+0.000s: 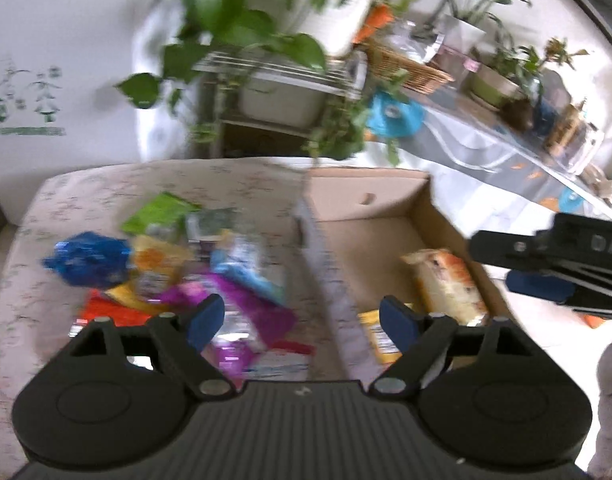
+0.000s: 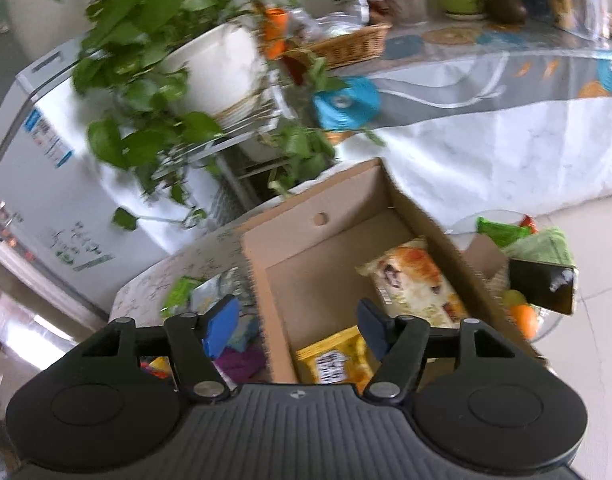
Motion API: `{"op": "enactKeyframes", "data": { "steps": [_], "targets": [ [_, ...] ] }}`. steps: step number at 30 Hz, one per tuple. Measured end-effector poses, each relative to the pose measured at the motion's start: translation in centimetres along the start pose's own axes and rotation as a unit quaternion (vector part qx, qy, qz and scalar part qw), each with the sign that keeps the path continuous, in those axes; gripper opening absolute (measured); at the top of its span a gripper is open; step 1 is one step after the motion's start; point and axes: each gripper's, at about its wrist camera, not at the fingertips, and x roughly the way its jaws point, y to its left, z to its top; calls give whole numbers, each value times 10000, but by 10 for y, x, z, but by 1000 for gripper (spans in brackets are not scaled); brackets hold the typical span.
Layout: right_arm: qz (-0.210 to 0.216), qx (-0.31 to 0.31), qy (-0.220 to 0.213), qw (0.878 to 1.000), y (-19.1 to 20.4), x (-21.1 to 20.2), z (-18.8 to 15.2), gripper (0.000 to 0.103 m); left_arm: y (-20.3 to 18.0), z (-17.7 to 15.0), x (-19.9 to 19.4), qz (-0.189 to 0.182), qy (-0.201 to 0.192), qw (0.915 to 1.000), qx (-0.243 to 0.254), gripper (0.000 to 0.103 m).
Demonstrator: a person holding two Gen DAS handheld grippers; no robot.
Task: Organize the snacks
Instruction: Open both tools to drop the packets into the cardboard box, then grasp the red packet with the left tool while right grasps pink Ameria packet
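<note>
So far I count two packets inside the cardboard box (image 2: 321, 256): a bread-printed packet (image 2: 415, 284) lying along its right wall and a yellow packet (image 2: 333, 360) at the near end. Both my left tongs (image 1: 302, 316) and right tongs (image 2: 300, 320) are spread wide with nothing between the blue pads, the left hovering above the seam between pile and box, the right above the box's near-left wall. By my reckoning the sorting is barely begun. Left of the box, on the patterned counter (image 1: 46, 216), the loose snack pile (image 1: 178, 272) waits: one blue wrapper (image 1: 88, 258), one green packet (image 1: 156, 210), one purple one (image 1: 242, 304), plus orange, red and pale-blue pieces too blurred to count surely.
</note>
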Motion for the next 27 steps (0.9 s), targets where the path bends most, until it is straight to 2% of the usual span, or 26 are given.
{"op": "enactKeyframes", "data": {
  "steps": [12, 20, 27],
  "targets": [
    [525, -683, 456, 9952, 48, 22, -18, 74, 71, -9, -10, 473, 84, 9986, -223, 86],
    [664, -956, 1026, 9879, 77, 44, -39, 77, 107, -16, -6, 691, 226, 9972, -171, 87],
    [563, -1041, 1476, 9819, 95, 67, -58, 79, 137, -25, 4, 799, 422, 9957, -201, 88]
  ]
}}
